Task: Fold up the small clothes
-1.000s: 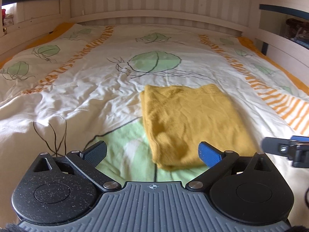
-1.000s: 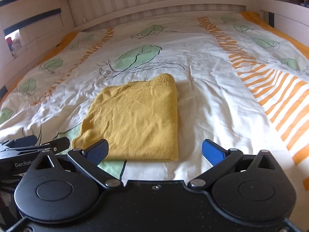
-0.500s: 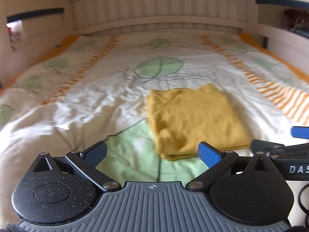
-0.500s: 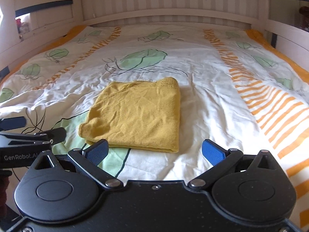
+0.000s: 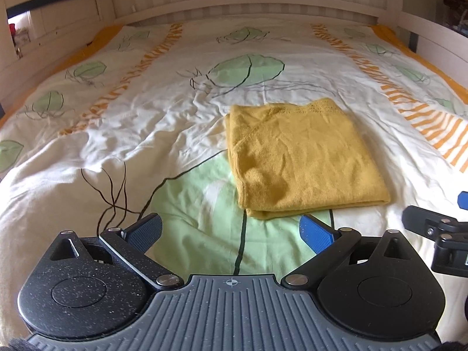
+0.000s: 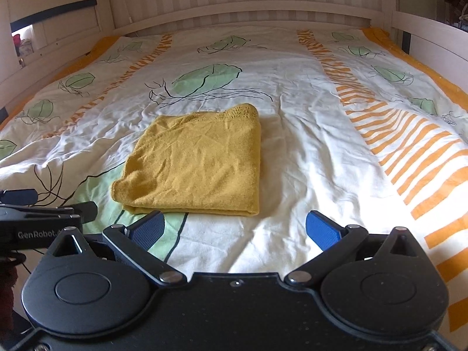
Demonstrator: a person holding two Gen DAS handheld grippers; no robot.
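A yellow knitted garment (image 5: 304,158) lies folded into a flat rectangle on the bed; it also shows in the right wrist view (image 6: 196,163). My left gripper (image 5: 231,229) is open and empty, just short of the garment's near left corner. My right gripper (image 6: 235,229) is open and empty, just short of the garment's near right edge. Neither gripper touches the cloth. The right gripper's side shows at the right edge of the left wrist view (image 5: 438,231), and the left gripper's side at the left edge of the right wrist view (image 6: 38,219).
The bed has a white duvet cover (image 6: 307,134) with green leaf prints and orange stripes. A pale wooden headboard (image 6: 239,5) and side rails (image 5: 44,46) enclose the bed on three sides.
Both views swayed left and right and settled; both grippers stay open and empty. The folded garment has not moved.
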